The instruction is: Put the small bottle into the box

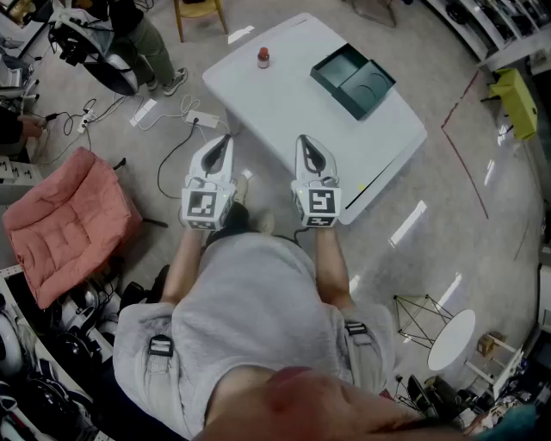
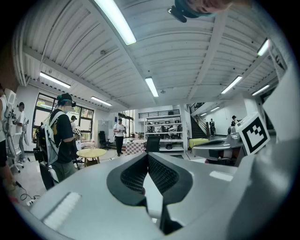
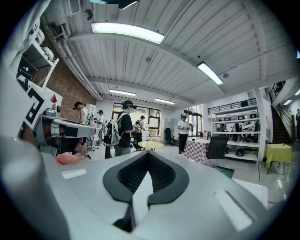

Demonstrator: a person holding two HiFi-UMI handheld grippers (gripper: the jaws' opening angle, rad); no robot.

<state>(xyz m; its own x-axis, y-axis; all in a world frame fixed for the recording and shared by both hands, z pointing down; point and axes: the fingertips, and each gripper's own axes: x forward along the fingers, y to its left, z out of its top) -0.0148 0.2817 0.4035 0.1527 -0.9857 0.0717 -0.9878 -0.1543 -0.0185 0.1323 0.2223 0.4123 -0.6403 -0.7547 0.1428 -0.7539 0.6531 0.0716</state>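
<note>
The small bottle (image 1: 263, 58), pale with a red cap, stands upright near the far left corner of the white table (image 1: 284, 103). The box (image 1: 353, 79), dark green and lying open in two shallow halves, sits at the table's far right. Both grippers hang short of the table's near edge, close to the person's body and well away from bottle and box. My left gripper (image 1: 226, 139) (image 2: 148, 158) is shut with nothing in it. My right gripper (image 1: 304, 139) (image 3: 148, 155) is shut and empty too. Both gripper views point level across the room, and the bottle is outside them.
A pink cushion (image 1: 65, 224) lies on the floor at the left. Cables and a power strip (image 1: 202, 119) trail by the table's left side. A wooden chair (image 1: 200, 13) and a standing person (image 1: 151, 47) are beyond. A small round white table (image 1: 452, 340) is at the lower right.
</note>
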